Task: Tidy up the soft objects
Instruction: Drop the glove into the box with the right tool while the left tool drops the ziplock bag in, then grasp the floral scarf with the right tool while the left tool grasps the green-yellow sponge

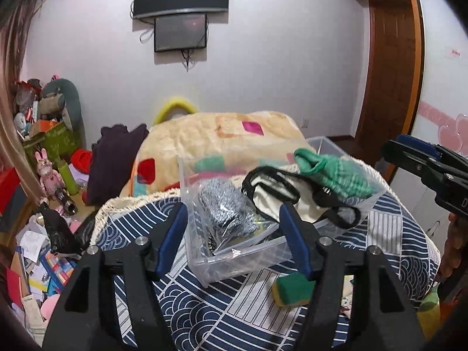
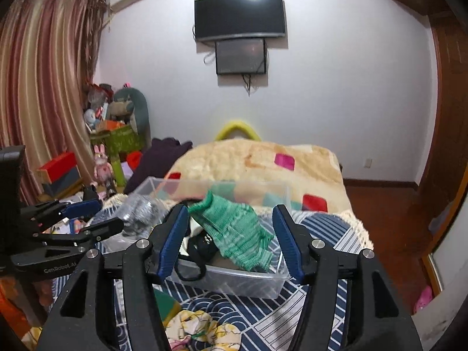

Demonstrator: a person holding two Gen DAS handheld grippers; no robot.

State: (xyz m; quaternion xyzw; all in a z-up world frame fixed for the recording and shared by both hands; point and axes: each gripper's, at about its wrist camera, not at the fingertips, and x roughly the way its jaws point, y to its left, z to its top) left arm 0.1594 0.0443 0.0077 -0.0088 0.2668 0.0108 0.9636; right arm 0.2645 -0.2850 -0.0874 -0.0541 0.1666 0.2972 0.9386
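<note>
A clear plastic bin [image 1: 234, 259] stands on the blue patterned cloth [image 1: 204, 307]. In it lie a silver scouring ball [image 1: 225, 207], a white bag with black trim [image 1: 280, 196] and a green knitted piece [image 1: 336, 172]. My left gripper [image 1: 237, 234] is open and empty in front of the bin. A green and yellow sponge [image 1: 292, 289] lies by its right finger. In the right wrist view my right gripper [image 2: 231, 237] is open and empty over the bin [image 2: 234, 283], the green knit [image 2: 237, 234] between its fingers. A floral cloth [image 2: 201, 330] lies below.
A beige blanket [image 1: 228, 137] covers the bed behind the bin. A dark purple garment [image 1: 114, 161] lies to its left. Toys, boxes and papers [image 1: 44, 234] crowd the floor at left. A wooden door [image 1: 392, 73] is at right. Screens [image 1: 181, 11] hang on the wall.
</note>
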